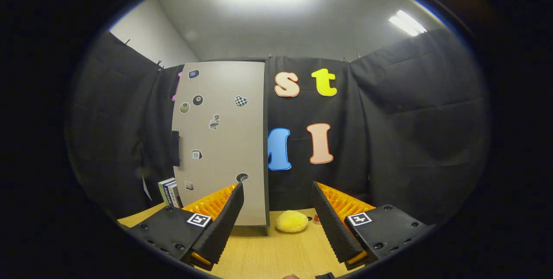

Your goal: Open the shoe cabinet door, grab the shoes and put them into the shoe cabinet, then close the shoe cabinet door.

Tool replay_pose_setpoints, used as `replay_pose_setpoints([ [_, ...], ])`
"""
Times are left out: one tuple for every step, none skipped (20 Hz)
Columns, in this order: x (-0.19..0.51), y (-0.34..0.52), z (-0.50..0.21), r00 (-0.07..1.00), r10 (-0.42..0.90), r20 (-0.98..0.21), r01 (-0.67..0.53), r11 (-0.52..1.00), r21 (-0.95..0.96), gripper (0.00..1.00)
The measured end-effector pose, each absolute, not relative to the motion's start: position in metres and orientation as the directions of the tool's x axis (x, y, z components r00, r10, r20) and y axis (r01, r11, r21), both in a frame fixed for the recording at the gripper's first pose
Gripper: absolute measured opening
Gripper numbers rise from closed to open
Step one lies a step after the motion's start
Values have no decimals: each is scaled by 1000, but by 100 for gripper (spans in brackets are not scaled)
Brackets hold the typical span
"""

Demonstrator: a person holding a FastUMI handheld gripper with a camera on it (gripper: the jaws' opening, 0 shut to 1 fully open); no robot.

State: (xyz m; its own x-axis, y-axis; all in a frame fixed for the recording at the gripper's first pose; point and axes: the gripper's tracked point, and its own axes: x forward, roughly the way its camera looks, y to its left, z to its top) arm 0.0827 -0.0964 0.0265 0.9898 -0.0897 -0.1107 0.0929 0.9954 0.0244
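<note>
Gripper (278, 197) spread empty, cabinet (220, 141) base hidden

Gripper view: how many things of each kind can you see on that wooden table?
Cabinet, door shut: 1
Yellow fluffy shoe, ahead of the open gripper fingers: 1
Stack of books or boxes beside the cabinet: 1
Small red thing, too small to tell: 1
Total: 4
</note>
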Motion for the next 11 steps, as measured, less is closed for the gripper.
replay_pose_setpoints([
  [85, -99, 27, 989, -96, -110, 100, 995, 26, 98],
  [87, -100, 24, 988, -98, -117, 102, 994, 28, 98],
  [88, -100, 22, 988, -98, -121, 103, 994, 34, 98],
  [91, -101, 22, 987, -99, -122, 105, 994, 36, 98],
  [91, -103, 21, 987, -104, -123, 109, 993, 35, 98],
  [91, -103, 19, 986, -104, -126, 110, 993, 36, 98],
  [92, -103, 19, 987, -100, -125, 106, 994, 39, 98],
  [92, -103, 19, 987, -99, -126, 105, 994, 38, 98],
  [92, -104, 20, 987, -98, -126, 103, 994, 34, 98],
  [92, -104, 20, 988, -98, -123, 103, 994, 30, 98],
  [93, -105, 21, 988, -99, -120, 102, 994, 26, 98],
])
